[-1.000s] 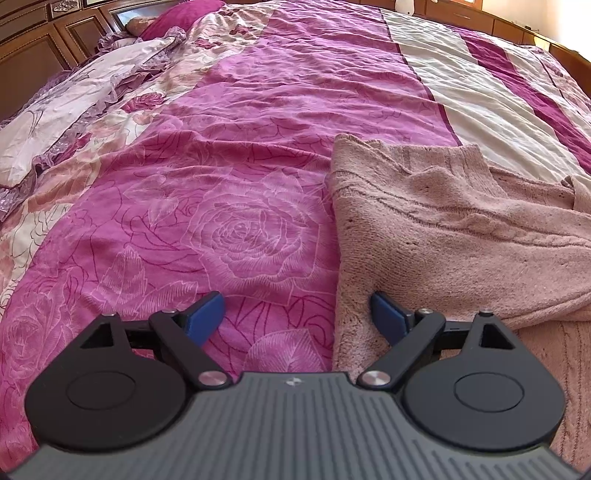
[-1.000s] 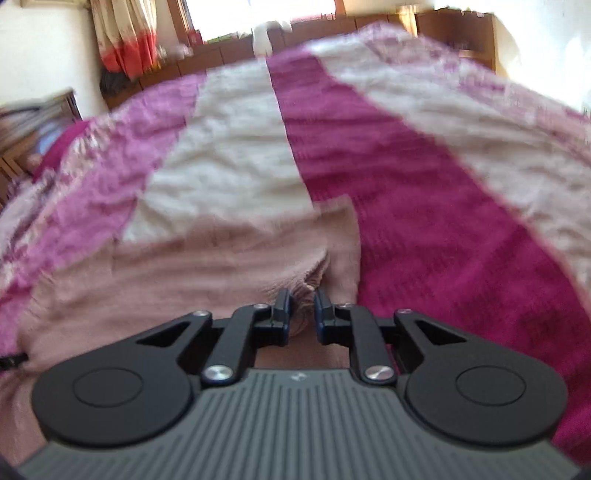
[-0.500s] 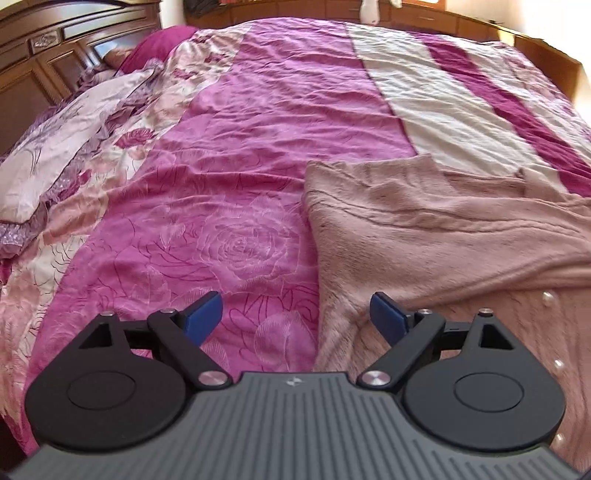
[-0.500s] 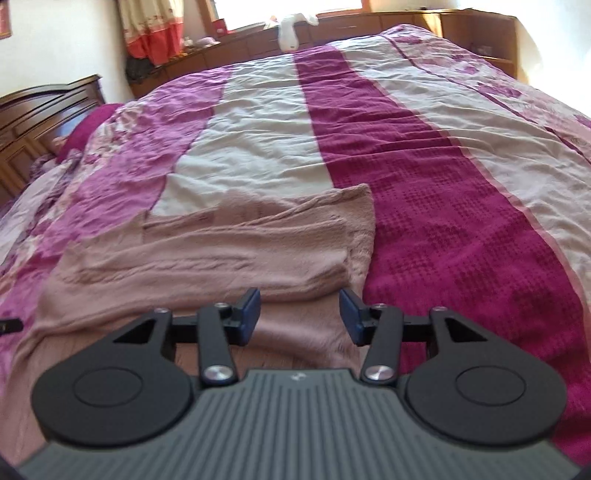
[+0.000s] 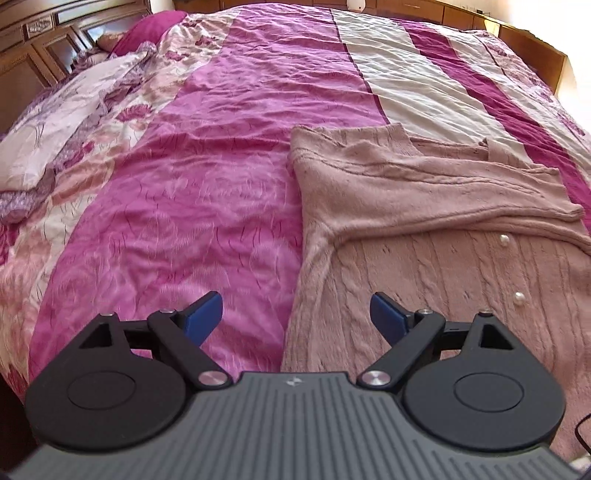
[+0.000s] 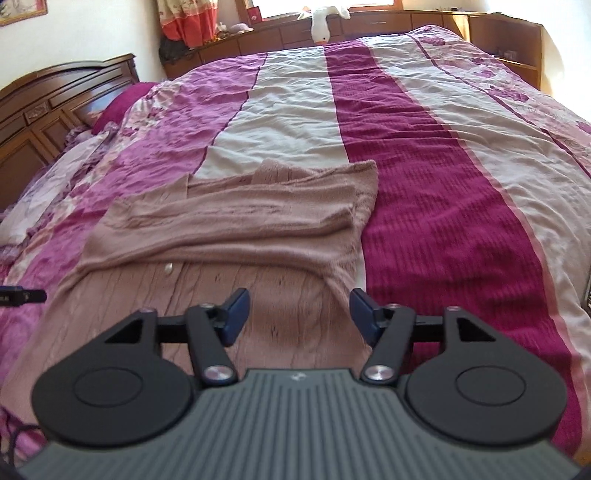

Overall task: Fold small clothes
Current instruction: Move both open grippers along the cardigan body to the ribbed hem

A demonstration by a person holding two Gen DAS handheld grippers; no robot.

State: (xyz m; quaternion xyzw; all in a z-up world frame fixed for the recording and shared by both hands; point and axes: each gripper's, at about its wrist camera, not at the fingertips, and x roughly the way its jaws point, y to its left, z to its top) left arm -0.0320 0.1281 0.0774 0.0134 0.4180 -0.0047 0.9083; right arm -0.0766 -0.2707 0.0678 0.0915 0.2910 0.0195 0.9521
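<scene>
- Spread across a wide bed (image 6: 424, 177): a striped magenta and cream quilt, with a dark wooden headboard (image 6: 55, 107) far left, a pillow (image 5: 44, 136) left, and a low wooden ledge with a white plush toy (image 6: 321, 22) at the far end.
- Left to right: bare rose-print quilt, then the left gripper (image 5: 295, 314), then the pink knit cardigan (image 5: 424, 221), then the right gripper (image 6: 298, 314), then bare stripes.
- Left gripper: jaws spread wide, empty, hanging over the cardigan's near left edge; one fingertip (image 5: 205, 312) above quilt, the other above knit.
- Cardigan: lies flat near the middle of the bed, both sleeves now folded across the chest, far from the grippers; cable-knit body and pearl buttons (image 5: 519, 297) exposed on the near side.
- Right gripper: jaws apart, nothing between them, above the near right part of the body panel.
- Just changed: a second ago the right jaws were pinched on a sleeve; since then released and pulled back toward the near edge, with the sleeve left lying across.
- Meaning, as a judgement: sleeve folds done; likely next, taking both hem corners and bringing the near half up over the sleeves.
- Risk: soft knit could slide and undo the sleeve layers if lifted unevenly.
</scene>
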